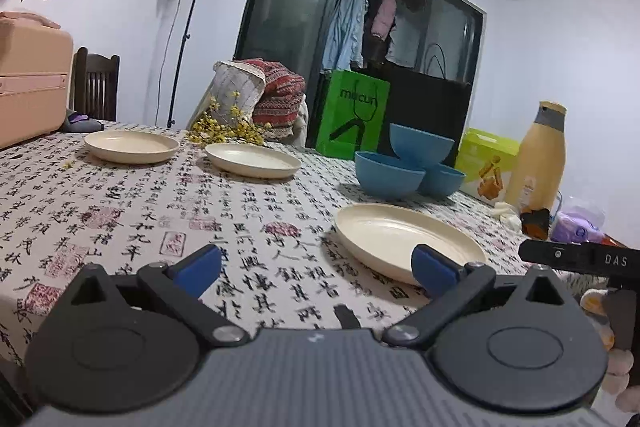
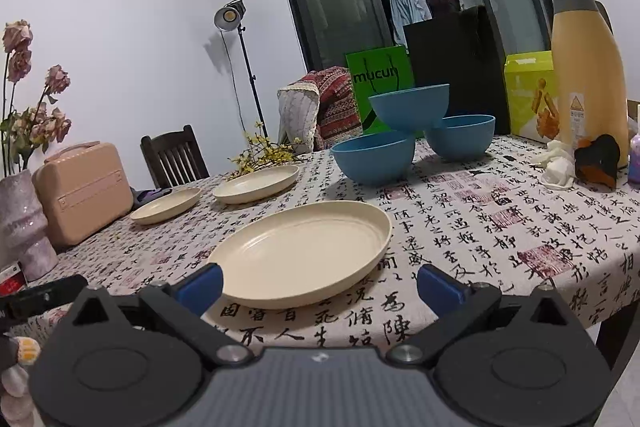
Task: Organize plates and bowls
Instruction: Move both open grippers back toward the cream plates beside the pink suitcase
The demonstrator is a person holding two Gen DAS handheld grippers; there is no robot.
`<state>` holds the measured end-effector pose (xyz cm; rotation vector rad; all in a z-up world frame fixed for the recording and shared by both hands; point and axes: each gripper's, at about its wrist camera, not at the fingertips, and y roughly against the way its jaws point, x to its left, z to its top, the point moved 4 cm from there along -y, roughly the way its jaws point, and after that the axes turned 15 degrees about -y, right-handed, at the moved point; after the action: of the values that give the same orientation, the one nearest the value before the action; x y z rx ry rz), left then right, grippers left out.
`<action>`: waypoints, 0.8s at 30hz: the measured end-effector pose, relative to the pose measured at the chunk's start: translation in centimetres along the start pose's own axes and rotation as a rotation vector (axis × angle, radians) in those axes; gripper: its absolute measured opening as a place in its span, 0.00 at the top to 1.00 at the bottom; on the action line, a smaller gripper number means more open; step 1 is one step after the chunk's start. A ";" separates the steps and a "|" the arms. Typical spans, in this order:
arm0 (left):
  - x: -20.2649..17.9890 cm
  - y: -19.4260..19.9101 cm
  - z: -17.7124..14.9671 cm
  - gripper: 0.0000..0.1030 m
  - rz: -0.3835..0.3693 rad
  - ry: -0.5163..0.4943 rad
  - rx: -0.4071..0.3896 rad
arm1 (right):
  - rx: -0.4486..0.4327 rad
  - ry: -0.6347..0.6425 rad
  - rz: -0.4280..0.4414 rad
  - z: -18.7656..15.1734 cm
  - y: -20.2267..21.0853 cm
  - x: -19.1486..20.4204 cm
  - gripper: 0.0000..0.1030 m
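Three cream plates lie apart on the calligraphy-print tablecloth. The nearest plate (image 1: 404,239) (image 2: 304,251) sits just ahead of my right gripper (image 2: 320,287), whose blue-padded jaws stand open with nothing between them. Two more plates (image 1: 132,145) (image 1: 253,159) (image 2: 166,205) (image 2: 256,183) lie farther off to the left. Three blue bowls (image 1: 390,174) (image 2: 374,155) stand behind, one (image 1: 422,145) (image 2: 409,106) perched on the other two. My left gripper (image 1: 316,269) is open over bare cloth, left of the nearest plate.
A tan thermos (image 2: 588,67) (image 1: 538,159), a yellow-green box (image 2: 528,95), tissue and a dark clip (image 2: 598,161) crowd the right side. A pink case (image 2: 82,191), a vase with dried roses (image 2: 24,223) and yellow flowers (image 1: 228,129) stand left. The table edge (image 2: 560,311) runs close on the right.
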<state>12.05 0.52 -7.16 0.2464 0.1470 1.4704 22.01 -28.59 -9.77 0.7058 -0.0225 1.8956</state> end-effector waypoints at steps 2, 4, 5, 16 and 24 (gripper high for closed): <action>0.4 -0.4 0.3 0.00 -0.004 0.002 0.003 | -0.001 0.000 0.008 0.4 -0.5 0.2 0.00; 0.9 -0.9 0.7 0.00 0.000 0.005 0.005 | -0.008 0.006 0.001 0.9 -1.2 0.5 0.00; 1.2 -1.2 0.9 0.00 0.005 0.006 0.009 | -0.010 0.013 0.002 1.2 -1.5 0.7 0.00; 3.9 -5.3 4.2 0.00 0.028 -0.025 0.018 | 0.015 0.013 0.010 4.7 -5.0 2.6 0.00; 7.5 -8.2 8.1 0.00 -0.003 -0.021 0.039 | -0.002 0.025 0.022 7.9 -8.9 4.9 0.00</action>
<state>22.65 6.72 -1.03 0.2932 0.1588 1.4626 31.86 -23.19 -3.55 0.6830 -0.0162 1.9246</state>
